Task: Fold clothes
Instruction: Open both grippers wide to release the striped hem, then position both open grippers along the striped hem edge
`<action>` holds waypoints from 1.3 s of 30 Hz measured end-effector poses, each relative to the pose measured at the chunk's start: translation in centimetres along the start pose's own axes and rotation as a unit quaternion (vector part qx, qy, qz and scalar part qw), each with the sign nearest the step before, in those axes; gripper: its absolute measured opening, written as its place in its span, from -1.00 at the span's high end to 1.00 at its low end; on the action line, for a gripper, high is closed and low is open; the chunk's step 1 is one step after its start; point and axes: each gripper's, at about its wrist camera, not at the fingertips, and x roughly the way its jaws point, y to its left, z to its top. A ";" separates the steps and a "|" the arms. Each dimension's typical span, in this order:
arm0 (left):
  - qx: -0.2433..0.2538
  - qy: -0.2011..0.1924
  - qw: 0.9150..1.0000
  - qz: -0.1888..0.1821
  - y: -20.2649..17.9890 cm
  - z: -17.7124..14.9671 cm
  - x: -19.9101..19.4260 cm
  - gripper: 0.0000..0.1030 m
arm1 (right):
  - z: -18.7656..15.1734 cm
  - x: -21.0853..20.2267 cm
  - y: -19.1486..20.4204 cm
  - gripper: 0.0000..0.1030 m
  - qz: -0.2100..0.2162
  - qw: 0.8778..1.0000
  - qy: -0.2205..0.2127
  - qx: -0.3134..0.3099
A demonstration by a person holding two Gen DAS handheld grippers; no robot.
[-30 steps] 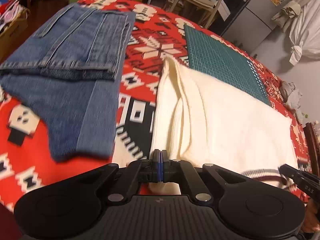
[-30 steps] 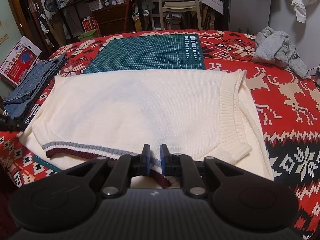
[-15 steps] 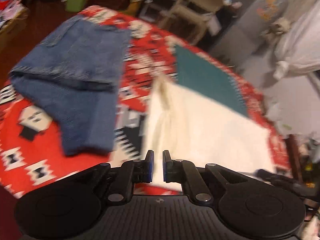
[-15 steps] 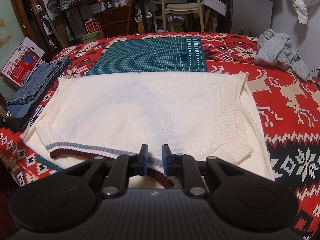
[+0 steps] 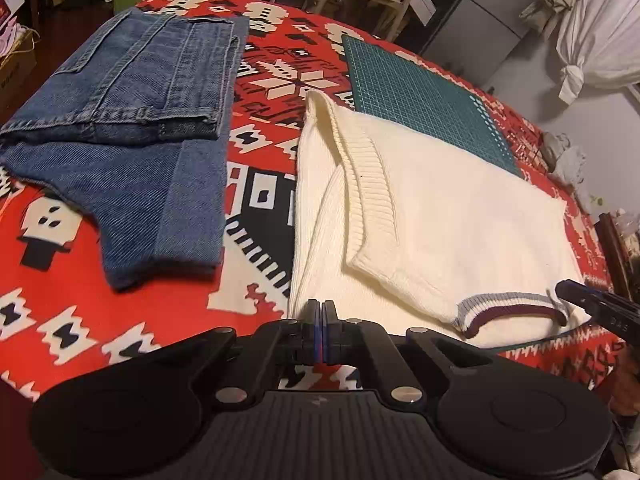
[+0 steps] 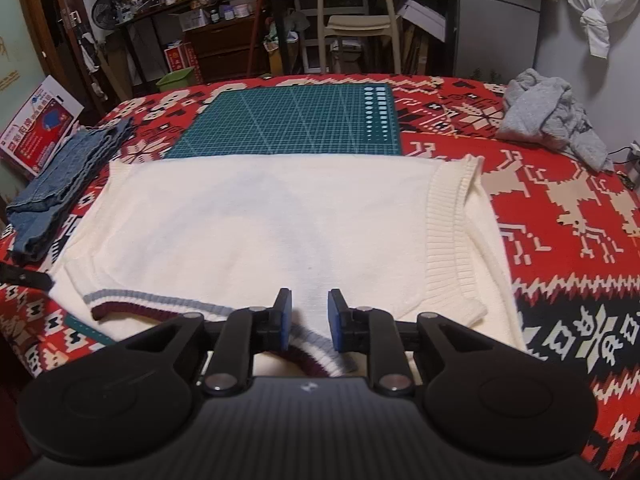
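Covering the table, a red patterned cloth (image 6: 568, 216) carries, from left to right, folded blue jeans (image 5: 132, 128), a cream knitted sweater (image 6: 260, 232) lying flat over the near edge of a green cutting mat (image 6: 296, 124), and a crumpled grey garment (image 6: 548, 116). The left gripper (image 5: 321, 312), jaws pressed together with nothing seen between them, sits at the sweater's near left edge. The right gripper (image 6: 308, 316), jaws narrowly apart, hovers over its striped collar (image 6: 160, 304). Behind stand a cluttered desk (image 6: 208, 12) and a pale chair (image 6: 356, 12).
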 end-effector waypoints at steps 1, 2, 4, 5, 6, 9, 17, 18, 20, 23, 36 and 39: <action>-0.002 -0.006 1.000 -0.004 0.0 0.0 -0.3 0.93 | 0.0 0.0 -0.1 0.55 -0.002 1.000 -0.002 0.000; -0.003 -0.016 1.000 -0.012 -0.2 0.1 -0.7 0.89 | 0.0 -0.1 -0.2 0.48 -0.005 1.000 -0.003 -0.001; -0.002 -0.034 0.999 -0.027 -0.8 0.5 -1.2 0.89 | -0.1 -0.1 -0.5 0.39 -0.011 1.000 -0.005 -0.002; 0.001 -0.041 0.999 -0.033 -1.2 0.7 -1.3 0.89 | -0.2 -0.1 -0.6 0.37 -0.014 1.000 -0.004 -0.002; 0.008 -0.048 0.998 -0.034 -1.7 1.0 -1.4 0.89 | -0.3 -0.1 -0.6 0.36 -0.017 1.000 -0.003 -0.003; 0.034 -0.052 0.997 -0.038 -3.6 1.5 -0.9 0.48 | -0.5 0.1 -0.6 0.27 -0.029 1.000 -0.004 -0.008; 0.103 -0.075 0.991 0.030 -9.2 1.4 1.7 -0.39 | -0.6 -0.3 -0.3 -0.76 -0.072 0.996 -0.038 -0.027; 0.107 -0.072 0.991 0.036 -9.7 1.4 2.1 -0.39 | -0.6 -0.4 -0.3 -0.79 -0.077 0.996 -0.044 -0.031; 0.116 -0.064 0.990 0.039 -10.4 1.3 3.0 -0.40 | -0.7 -0.5 -0.2 -0.88 -0.079 0.995 -0.049 -0.036; 0.132 -0.061 0.988 0.058 -11.2 0.7 4.5 -0.61 | -0.9 -0.1 0.0 -0.93 -0.082 0.995 -0.047 -0.043; 0.211 -0.116 0.966 0.096 -12.8 -2.1 6.6 -1.00 | -2.7 2.4 -0.4 -0.99 -0.060 0.998 -0.021 -0.021; 0.211 -0.116 0.966 0.098 -12.9 -2.1 6.6 -1.00 | -2.9 2.5 -0.5 -0.99 -0.060 0.998 -0.025 -0.020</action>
